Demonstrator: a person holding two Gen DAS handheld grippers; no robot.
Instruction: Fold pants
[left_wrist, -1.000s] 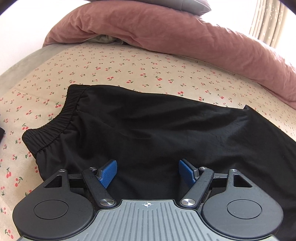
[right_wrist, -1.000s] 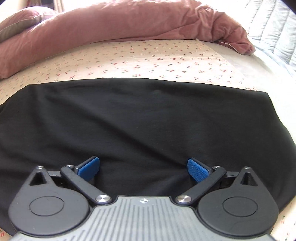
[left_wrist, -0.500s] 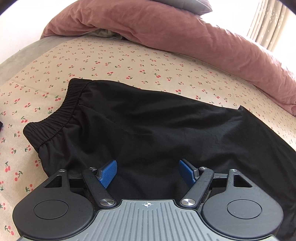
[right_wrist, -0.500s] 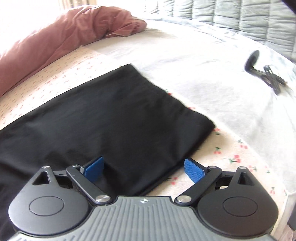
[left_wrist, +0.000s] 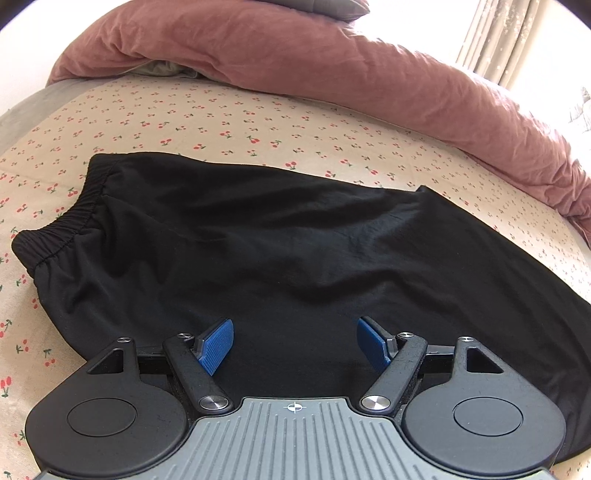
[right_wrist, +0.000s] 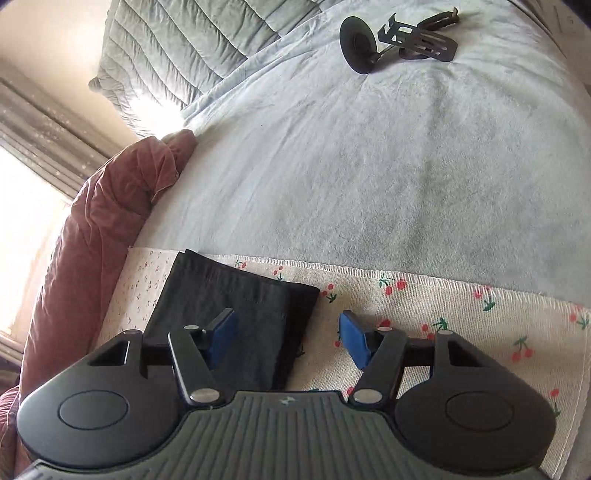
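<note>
Your bed (right_wrist: 369, 184) fills both views, pale grey-blue where it lies bare, with a cherry-print sheet (left_wrist: 258, 122) spread over part of it and a rumpled pink duvet (left_wrist: 332, 66) heaped along the sheet's far side. The black pants (left_wrist: 277, 240) lie flat on the sheet, waistband (left_wrist: 62, 229) to the left in your left view, the legs running off to the right. In your right view the leg hem (right_wrist: 236, 295) ends on the sheet, short of its stitched edge (right_wrist: 406, 277). Your left gripper (left_wrist: 295, 345) hangs over the pants with its jaws spread and nothing pinched between the blue pads (left_wrist: 216, 345). Your right gripper (right_wrist: 286, 338) has just been narrowing its jaws, yet they stand apart, one pad (right_wrist: 221, 338) over the hem, the other over bare sheet, gripping nothing. A small black clip stand (right_wrist: 399, 40) lies far off on the bare bed.
</note>
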